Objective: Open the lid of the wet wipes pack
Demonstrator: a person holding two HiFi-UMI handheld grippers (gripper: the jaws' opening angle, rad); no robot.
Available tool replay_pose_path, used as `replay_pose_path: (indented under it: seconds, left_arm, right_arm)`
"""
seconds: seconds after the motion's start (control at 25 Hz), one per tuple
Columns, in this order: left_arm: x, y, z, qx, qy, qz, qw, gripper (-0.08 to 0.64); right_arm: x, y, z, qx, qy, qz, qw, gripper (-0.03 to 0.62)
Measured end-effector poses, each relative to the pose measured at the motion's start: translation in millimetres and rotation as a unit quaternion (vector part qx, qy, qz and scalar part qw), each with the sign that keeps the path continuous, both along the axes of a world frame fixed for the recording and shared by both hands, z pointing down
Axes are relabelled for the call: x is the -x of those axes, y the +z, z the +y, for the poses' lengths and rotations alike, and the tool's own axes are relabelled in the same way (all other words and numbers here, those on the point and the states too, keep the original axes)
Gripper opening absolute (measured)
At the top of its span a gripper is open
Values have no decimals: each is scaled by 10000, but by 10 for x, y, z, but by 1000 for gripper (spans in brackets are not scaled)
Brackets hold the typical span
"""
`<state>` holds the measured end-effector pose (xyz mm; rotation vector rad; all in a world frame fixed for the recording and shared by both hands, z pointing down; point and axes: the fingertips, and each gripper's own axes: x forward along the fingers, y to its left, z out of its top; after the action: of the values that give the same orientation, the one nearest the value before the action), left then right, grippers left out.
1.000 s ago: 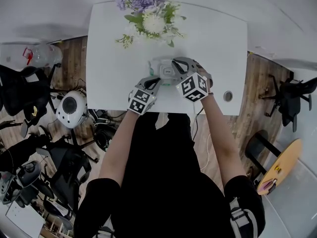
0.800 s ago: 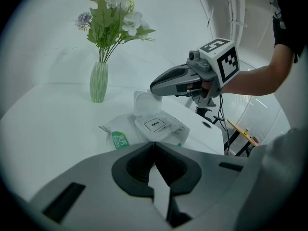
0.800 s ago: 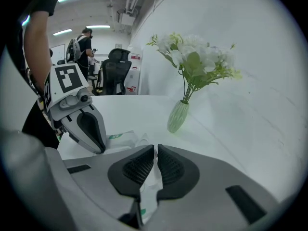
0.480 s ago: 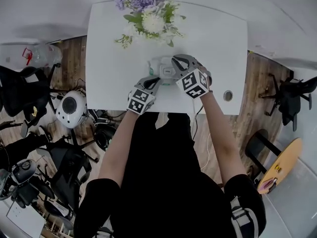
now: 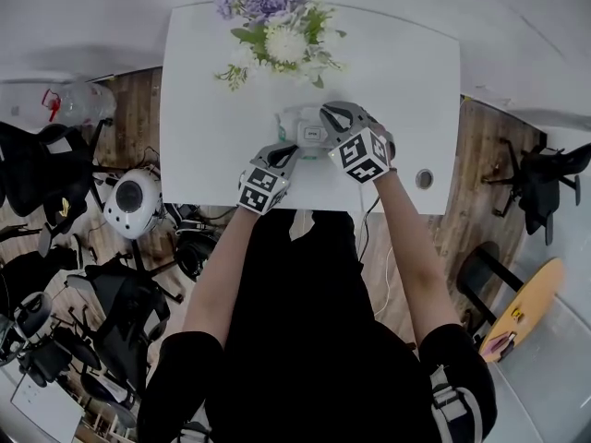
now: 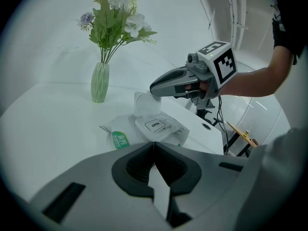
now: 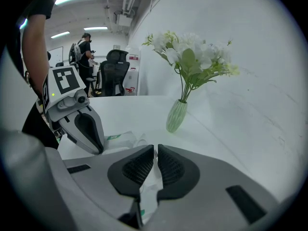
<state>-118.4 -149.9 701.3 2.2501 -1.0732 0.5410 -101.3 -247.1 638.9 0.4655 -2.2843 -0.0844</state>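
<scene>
The wet wipes pack [image 6: 126, 134] lies flat on the white table [image 5: 212, 127], white with a green label. Its clear lid [image 6: 143, 105] stands raised above the "OPEN" flap. My right gripper [image 6: 153, 87] reaches in from the right, and its jaws are shut on the lid's top edge; only a thin slit shows between the pads of the right gripper [image 7: 156, 148]. My left gripper [image 6: 153, 143] is shut, its tips at the pack's near edge. In the head view the left gripper [image 5: 294, 148] and right gripper [image 5: 323, 113] flank the pack [image 5: 302, 135].
A green vase [image 6: 99, 82] of white and purple flowers [image 5: 277, 26] stands just behind the pack. A round cable hole [image 5: 424, 179] sits near the table's right front corner. Office chairs and gear [image 5: 55, 183] crowd the floor at the left.
</scene>
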Motion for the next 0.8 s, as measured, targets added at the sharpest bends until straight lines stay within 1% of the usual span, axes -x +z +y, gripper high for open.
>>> replay_pose_path:
  seconds: [0.32,0.52,0.8]
  left_arm:
    - [32,-39,99,33,30,-143,9999,25]
    - [6,-207,186,-52,148,-157,9998,25]
    - [6,-493,223,-235,143,-171,9995,25]
  right_arm:
    - [-10,-84,112,-41,-144,-57,9999,41]
    - [-65,-189,199,-51,-138,-119,9998,41]
    - [-142,-347,282,-116,-39,-236,9996,37]
